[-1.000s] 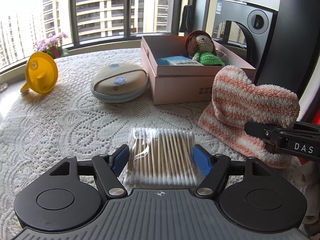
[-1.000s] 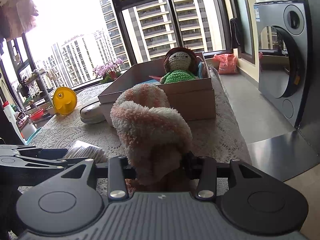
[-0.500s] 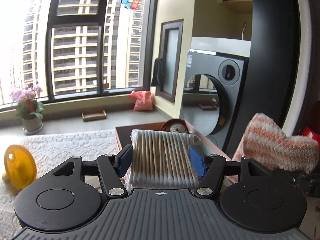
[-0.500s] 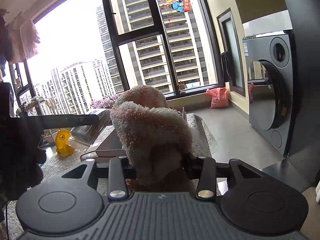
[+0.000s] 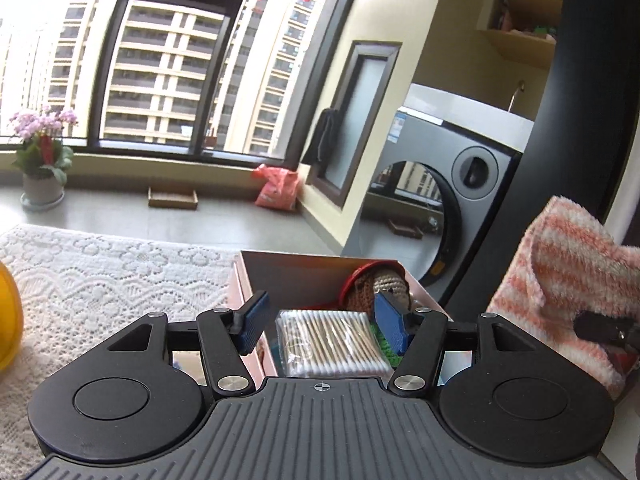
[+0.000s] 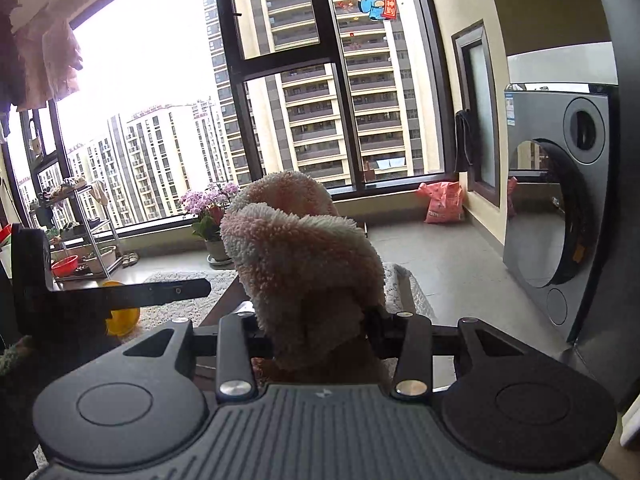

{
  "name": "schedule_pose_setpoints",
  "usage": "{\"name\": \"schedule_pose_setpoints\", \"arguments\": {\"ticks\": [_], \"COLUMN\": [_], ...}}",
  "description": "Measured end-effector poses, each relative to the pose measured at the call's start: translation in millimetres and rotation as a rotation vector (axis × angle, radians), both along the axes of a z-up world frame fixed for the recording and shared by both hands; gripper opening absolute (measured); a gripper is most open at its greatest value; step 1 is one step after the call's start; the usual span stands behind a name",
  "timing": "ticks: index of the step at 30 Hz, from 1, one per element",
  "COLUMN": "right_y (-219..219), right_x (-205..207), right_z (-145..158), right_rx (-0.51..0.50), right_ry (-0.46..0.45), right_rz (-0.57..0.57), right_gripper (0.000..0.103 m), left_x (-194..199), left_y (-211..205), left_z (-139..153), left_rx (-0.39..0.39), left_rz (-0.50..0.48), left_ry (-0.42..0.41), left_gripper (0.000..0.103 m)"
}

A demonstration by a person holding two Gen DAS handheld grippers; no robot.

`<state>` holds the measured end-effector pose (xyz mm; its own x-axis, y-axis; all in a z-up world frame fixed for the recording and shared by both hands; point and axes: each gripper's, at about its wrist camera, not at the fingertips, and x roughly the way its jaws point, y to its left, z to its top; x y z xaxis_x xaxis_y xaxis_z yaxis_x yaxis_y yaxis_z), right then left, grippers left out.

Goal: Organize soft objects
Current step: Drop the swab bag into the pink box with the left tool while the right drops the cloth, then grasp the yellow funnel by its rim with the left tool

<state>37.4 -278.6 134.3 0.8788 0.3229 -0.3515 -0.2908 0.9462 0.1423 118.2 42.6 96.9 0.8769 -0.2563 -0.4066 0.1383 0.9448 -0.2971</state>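
**Over the pink box: swabs dropped in, towel still to go**

Over the far right corner of the lace-covered surface, the open pink cardboard box already holds a crocheted doll with a red hat and, lying flat just beside it, a clear packet of wooden cotton swabs. That packet looks delivered. The left gripper hovers above it; its blue pads have just been closing a little, yet both stand clear of the packet, so it is released.

Still to go, by my reading, is the fluffy pink-and-white striped towel. It stands bunched and upright, thick and shaggy, folded over itself, clenched between the fingers of the right gripper and raised off the surface, right of the box. A yellow plastic funnel sits toward the surface's left edge.
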Motion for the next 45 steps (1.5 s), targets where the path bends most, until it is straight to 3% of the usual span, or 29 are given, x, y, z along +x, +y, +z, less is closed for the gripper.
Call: {"name": "schedule_pose_setpoints", "arguments": {"ticks": [3, 7, 11, 14, 16, 17, 18, 21, 22, 24, 25, 26, 29, 32, 35, 37, 40, 45], "right_y": [45, 109, 152, 165, 163, 157, 151, 134, 132, 136, 142, 151, 175, 200, 208, 202, 189, 196], "right_x": [59, 137, 197, 199, 190, 181, 174, 155, 151, 151, 155, 164, 196, 226, 221, 224, 244, 239], "right_z": [12, 0, -36, -47, -40, -32, -24, -1, 4, 12, 12, 11, 0, -25, -29, -35, -65, -74], "right_rx": [-0.048, -0.192, -0.317, -0.366, -0.362, -0.343, -0.331, -0.306, -0.294, -0.298, -0.309, -0.305, -0.293, -0.382, -0.447, -0.411, -0.343, -0.389], "right_ry": [0.051, 0.173, 0.404, 0.413, 0.401, 0.394, 0.379, 0.311, 0.289, 0.263, 0.267, 0.273, 0.296, 0.35, 0.369, 0.449, 0.643, 0.587], "right_rz": [0.075, 0.088, 0.083, 0.099, 0.132, 0.141, 0.141, 0.104, 0.088, 0.09, 0.098, 0.089, 0.068, 0.027, 0.047, 0.056, 0.028, 0.038], "right_gripper": [0.041, 0.041, 0.04, 0.045, 0.058, 0.073, 0.078, 0.081, 0.08, 0.062, 0.04, 0.03, 0.026, 0.026, 0.026, 0.026, 0.026, 0.027], "left_x": [-19, -37, -47, -51, -50, -51, -53, -58, -58, -57, -58, -58, -62, -62, -65, -66, -66, -65], "left_y": [14, 40, 63, 73, 77, 80, 85, 94, 95, 95, 96, 96, 93, 91, 93, 93, 93, 95], "left_z": [-10, -30, -48, -57, -62, -63, -66, -71, -72, -71, -71, -71, -70, -70, -69, -69, -69, -72], "left_rx": [-0.024, -0.082, -0.155, -0.197, -0.233, -0.249, -0.27, -0.318, -0.329, -0.349, -0.353, -0.354, -0.348, -0.346, -0.353, -0.356, -0.354, -0.353], "left_rz": [0.023, 0.028, 0.048, 0.049, 0.042, 0.04, 0.037, 0.035, 0.033, 0.026, 0.022, 0.019, 0.01, 0.012, 0.017, 0.017, 0.019, 0.043], "left_ry": [-0.003, 0.041, 0.045, 0.02, 0.024, 0.024, 0.02, 0.008, 0.005, 0.002, -0.001, -0.004, -0.006, -0.001, -0.003, -0.007, -0.001, 0.013], "left_gripper": [0.063, 0.063, 0.063, 0.062, 0.063, 0.063, 0.063, 0.063, 0.062, 0.062, 0.062, 0.062, 0.062, 0.063, 0.062, 0.062, 0.062, 0.062]}}
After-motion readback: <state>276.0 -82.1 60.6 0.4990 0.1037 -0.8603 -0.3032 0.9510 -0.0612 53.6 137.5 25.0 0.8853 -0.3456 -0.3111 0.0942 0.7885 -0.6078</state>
